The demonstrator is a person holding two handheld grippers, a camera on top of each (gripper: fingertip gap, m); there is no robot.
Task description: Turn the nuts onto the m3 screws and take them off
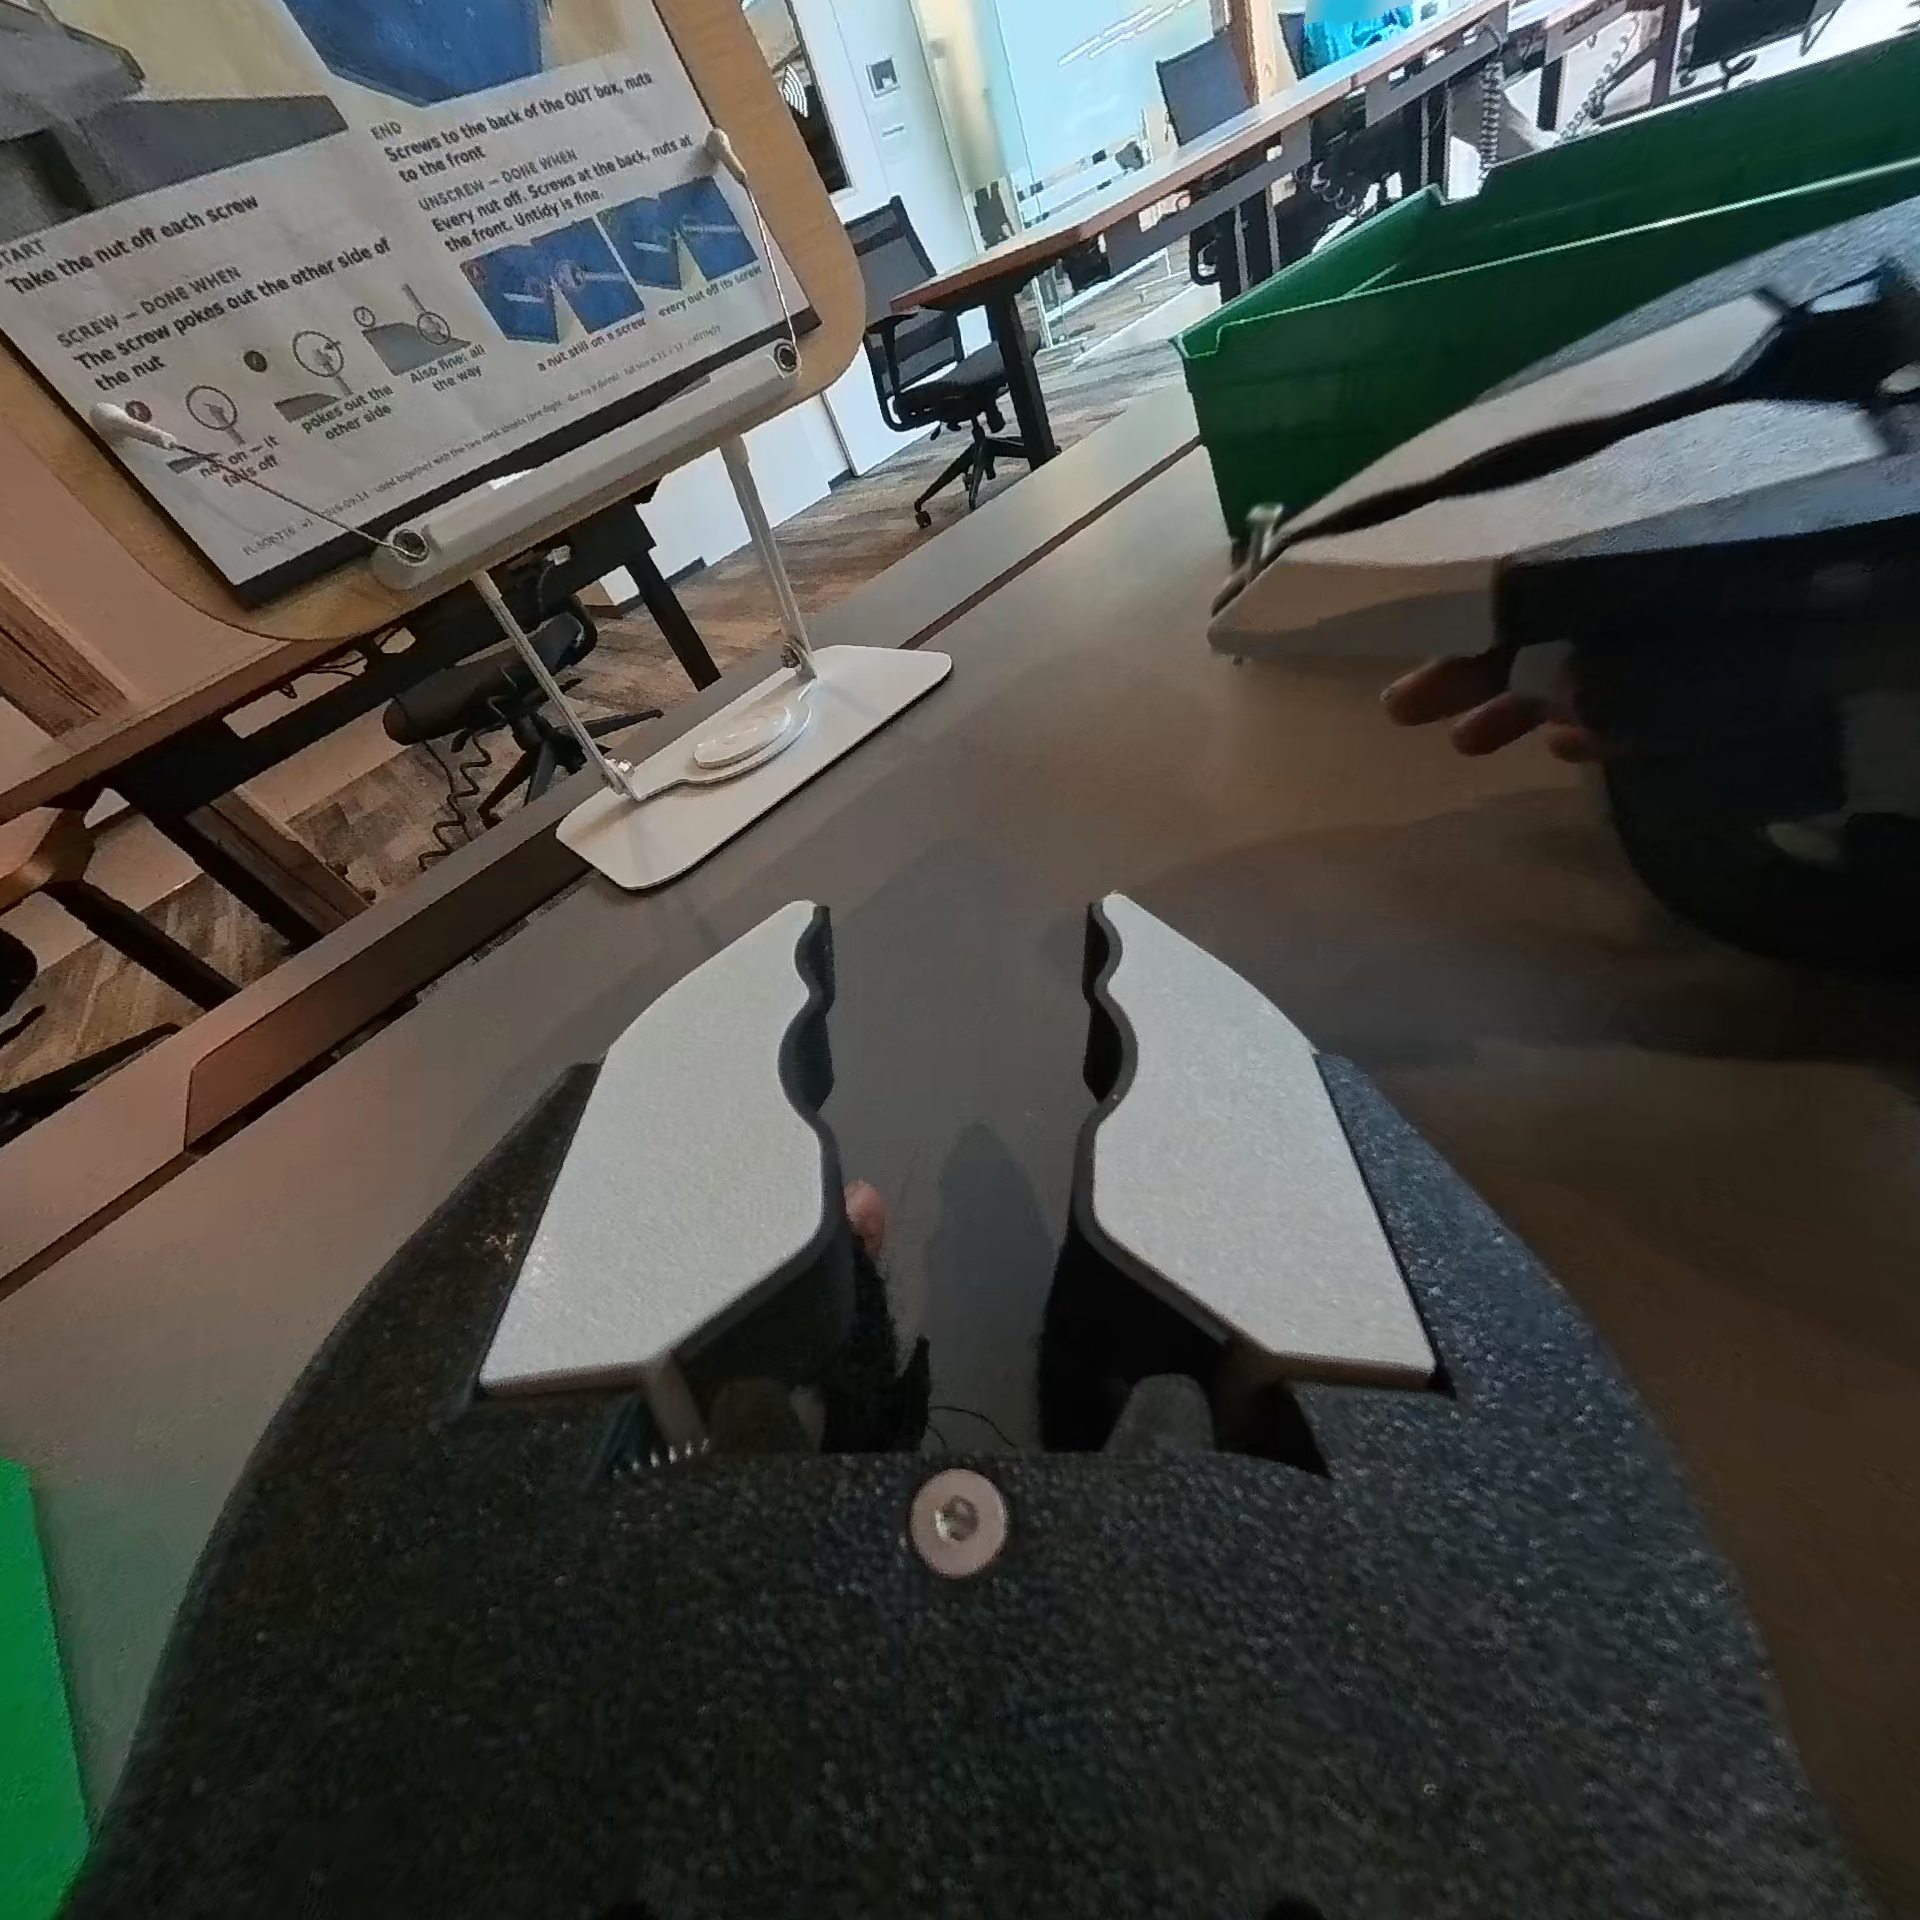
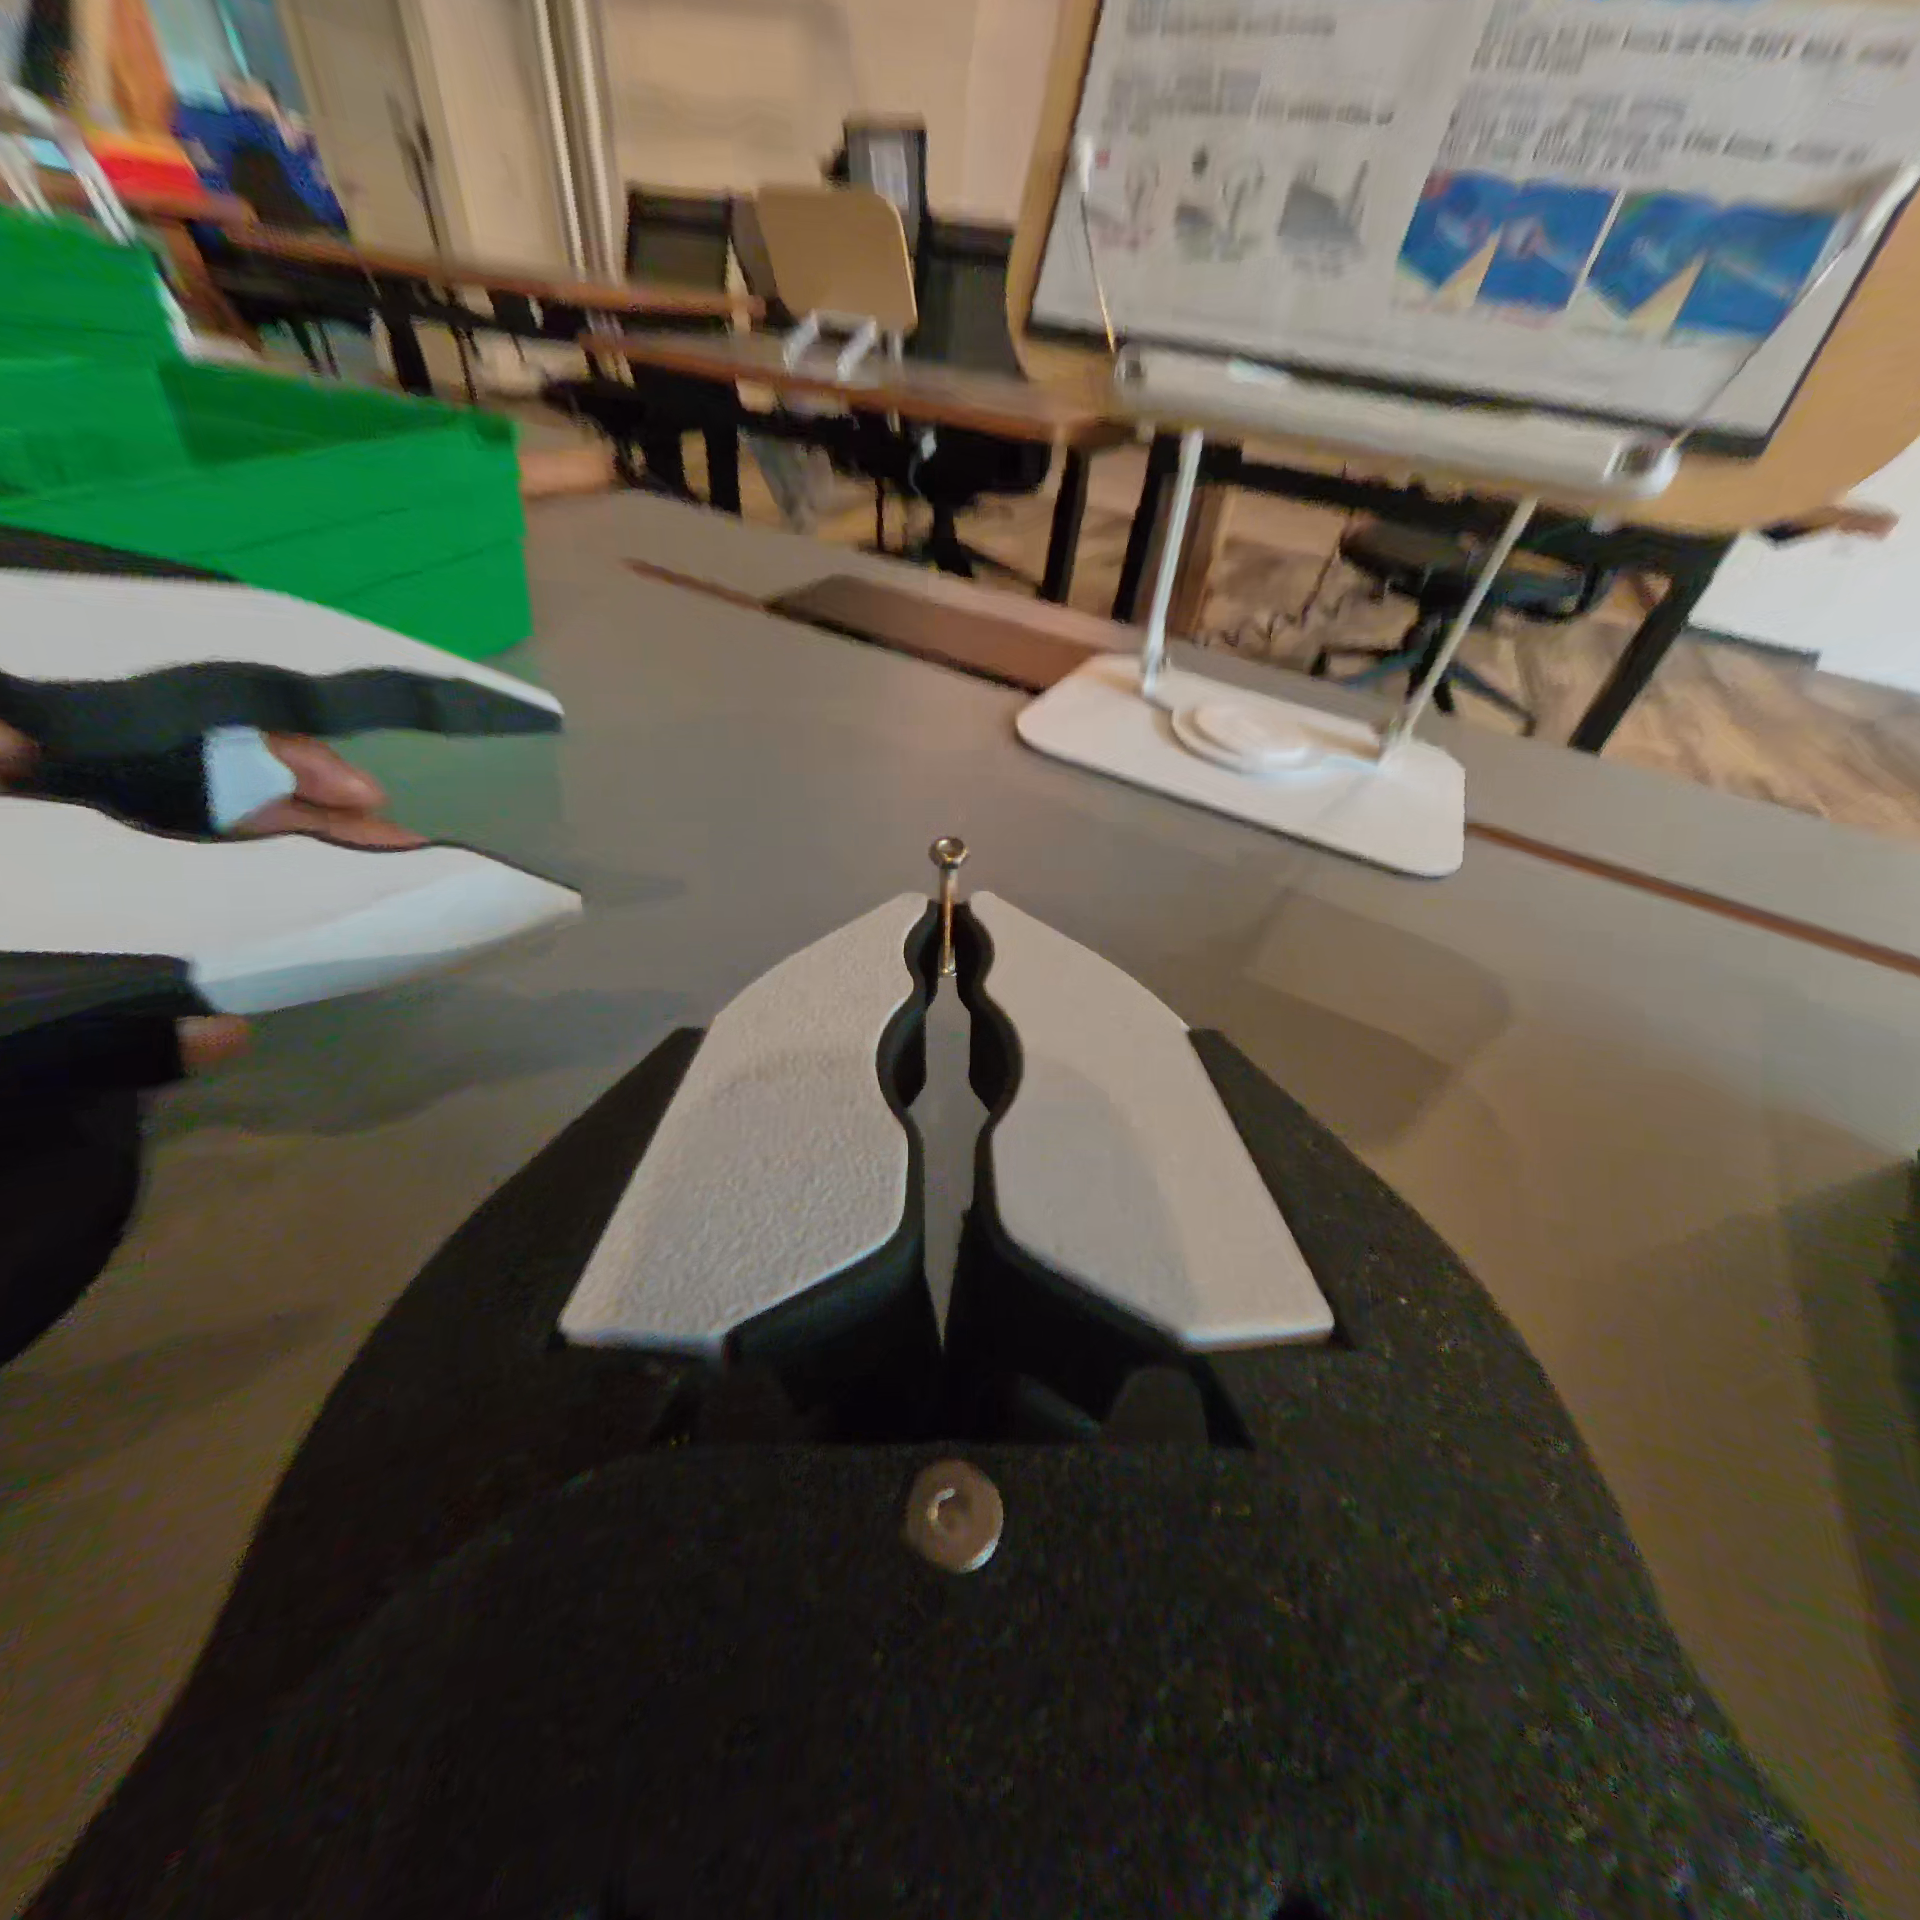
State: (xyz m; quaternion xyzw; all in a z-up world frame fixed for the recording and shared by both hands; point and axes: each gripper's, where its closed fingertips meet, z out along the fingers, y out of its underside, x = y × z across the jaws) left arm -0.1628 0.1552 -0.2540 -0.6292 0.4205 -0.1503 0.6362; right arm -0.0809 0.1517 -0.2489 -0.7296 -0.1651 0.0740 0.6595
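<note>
My right gripper (image 2: pixel 951 904) is shut on a thin metal screw (image 2: pixel 948 883). Its shank is pinched between the fingertips and its head sticks out past them. In the left wrist view the same screw (image 1: pixel 1260 532) shows at the tip of the right gripper (image 1: pixel 1247 582), at the upper right. My left gripper (image 1: pixel 958 914) is open with nothing between its pads, low over the grey table (image 1: pixel 1039 727). It also shows in the right wrist view (image 2: pixel 566 808), at the left edge, with its jaws apart. No nut shows in either view.
A green bin (image 1: pixel 1340 395) stands at the back right of the table; it also shows in the right wrist view (image 2: pixel 312 520). An instruction sheet on a white stand (image 1: pixel 769 748) stands at the far edge. A green object (image 1: pixel 31 1662) lies at the near left. The tips of one gripper are about 9 centimetres away from the tips of the other.
</note>
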